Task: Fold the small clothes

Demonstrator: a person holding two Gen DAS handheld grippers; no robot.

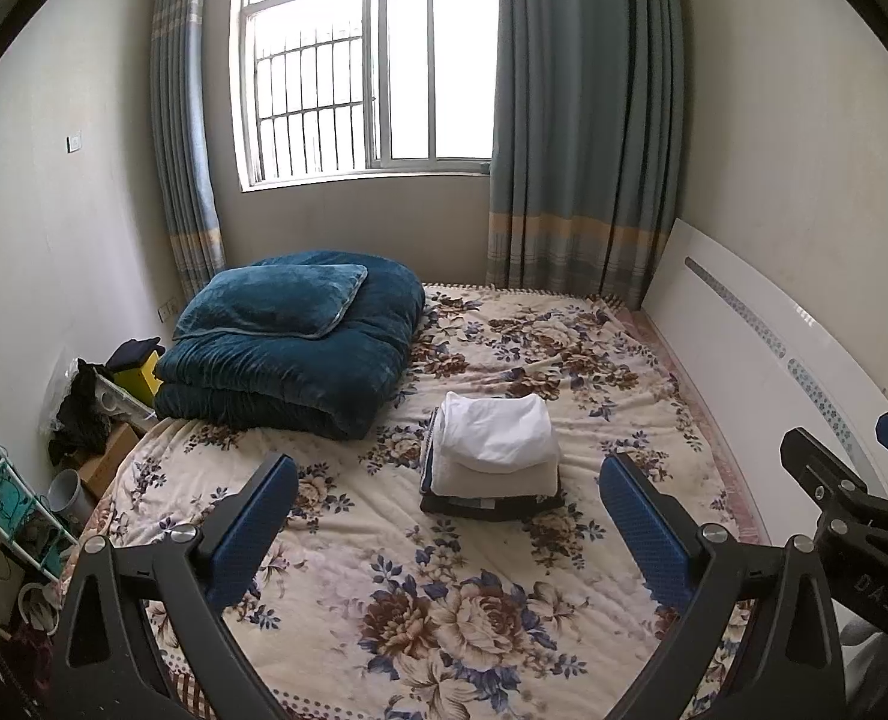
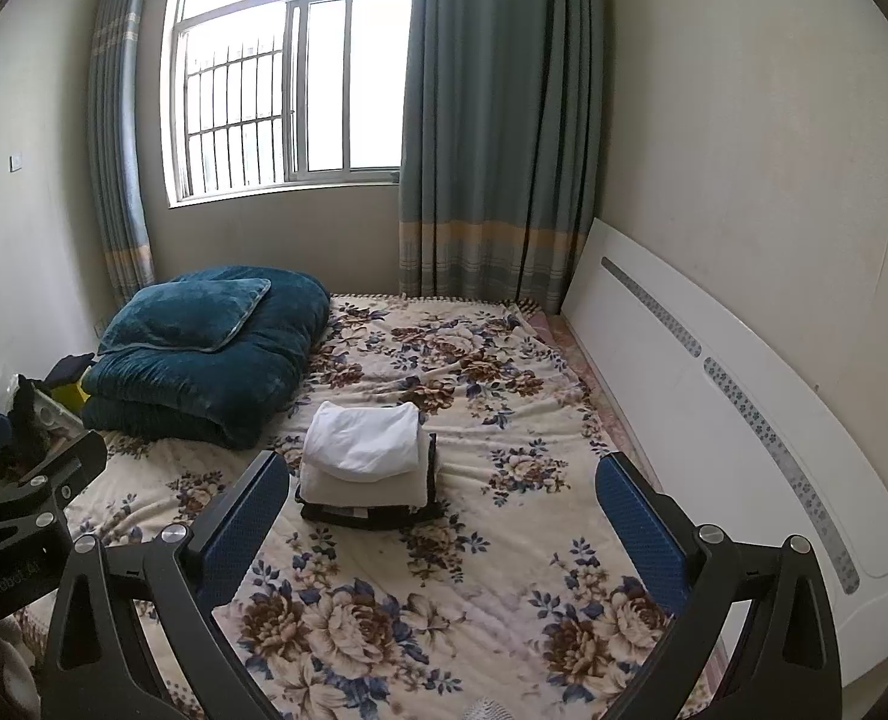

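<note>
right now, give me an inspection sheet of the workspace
surface: floral bedspread, lightly wrinkled.
job's things: stack of folded clothes mid-bed, white piece on top, dark one at the bottom.
clutter: folded teal quilt with pillow on it; boxes and a rack beside the bed.
grippers: left gripper and right gripper both open, holding nothing, short of the stack.
cables: nothing seen.
surroundings: barred window, curtains, white headboard.

Left tongs (image 1: 444, 516) and right tongs (image 2: 441, 516) side by side, both spread wide, gripping nothing.
</note>
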